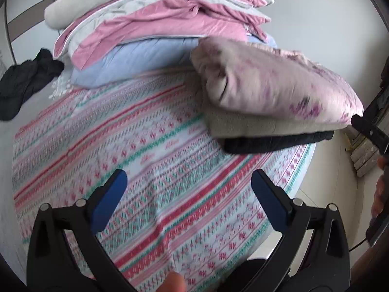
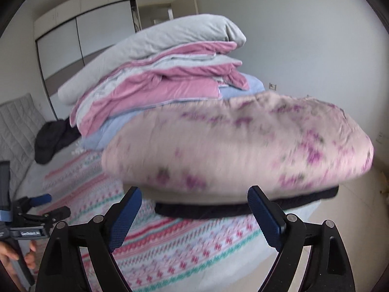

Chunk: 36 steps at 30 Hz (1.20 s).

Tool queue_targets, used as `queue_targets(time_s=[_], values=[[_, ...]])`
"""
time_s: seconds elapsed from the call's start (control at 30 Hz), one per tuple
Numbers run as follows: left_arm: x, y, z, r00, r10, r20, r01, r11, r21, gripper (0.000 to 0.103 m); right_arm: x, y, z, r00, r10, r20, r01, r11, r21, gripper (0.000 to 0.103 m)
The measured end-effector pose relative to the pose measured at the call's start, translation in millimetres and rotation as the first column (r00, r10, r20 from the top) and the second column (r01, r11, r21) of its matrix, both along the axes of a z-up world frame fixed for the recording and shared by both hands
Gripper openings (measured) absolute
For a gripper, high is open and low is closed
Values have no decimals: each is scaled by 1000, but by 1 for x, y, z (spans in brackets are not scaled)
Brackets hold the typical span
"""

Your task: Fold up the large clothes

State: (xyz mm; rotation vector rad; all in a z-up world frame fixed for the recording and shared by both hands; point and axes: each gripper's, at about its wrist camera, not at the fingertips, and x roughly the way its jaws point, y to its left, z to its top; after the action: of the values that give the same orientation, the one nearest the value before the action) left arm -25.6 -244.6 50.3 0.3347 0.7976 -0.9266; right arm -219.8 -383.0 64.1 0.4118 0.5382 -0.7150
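A folded pink floral garment (image 1: pixel 272 85) (image 2: pixel 238 141) tops a small stack at the right edge of the bed, over a beige layer (image 1: pixel 255 124) and a black layer (image 1: pixel 274 143) (image 2: pixel 218 209). My left gripper (image 1: pixel 188 174) hovers open over the striped patterned bedspread (image 1: pixel 145 133), well short of the stack, with nothing between its blue pads. My right gripper (image 2: pixel 194 189) stands open just in front of the stack's near edge, its pads not pressing on the cloth. The left gripper (image 2: pixel 52 205) also shows at the far left of the right wrist view, held by a hand.
A tall pile of folded pink, grey and blue quilts (image 1: pixel 155 24) (image 2: pixel 158 73) fills the far side of the bed. A crumpled black garment (image 1: pixel 24 80) (image 2: pixel 53 138) lies at the far left. Pale floor (image 1: pixel 328 182) lies past the bed's right edge; a wardrobe (image 2: pixel 80 31) stands behind.
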Motion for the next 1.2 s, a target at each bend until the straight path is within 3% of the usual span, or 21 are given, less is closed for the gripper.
queue_targets(time_s=[0.17, 0.47, 0.77, 1.2], values=[[-12, 8, -20, 999, 43, 2, -43, 998, 42, 101, -9, 24, -20, 996, -67, -58, 67, 998, 4, 90], [-54, -18, -23, 999, 16, -34, -16, 1000, 19, 101, -36, 25, -29, 977, -159, -144, 158, 987, -18, 90], [-84, -41, -11, 999, -39, -8, 39, 999, 21, 101, -42, 13, -30, 975, -175, -136, 177, 984, -2, 90], [-90, -51, -9, 998, -54, -8, 54, 998, 26, 101, -46, 9, -33, 975, -180, -131, 183, 983, 16, 90]])
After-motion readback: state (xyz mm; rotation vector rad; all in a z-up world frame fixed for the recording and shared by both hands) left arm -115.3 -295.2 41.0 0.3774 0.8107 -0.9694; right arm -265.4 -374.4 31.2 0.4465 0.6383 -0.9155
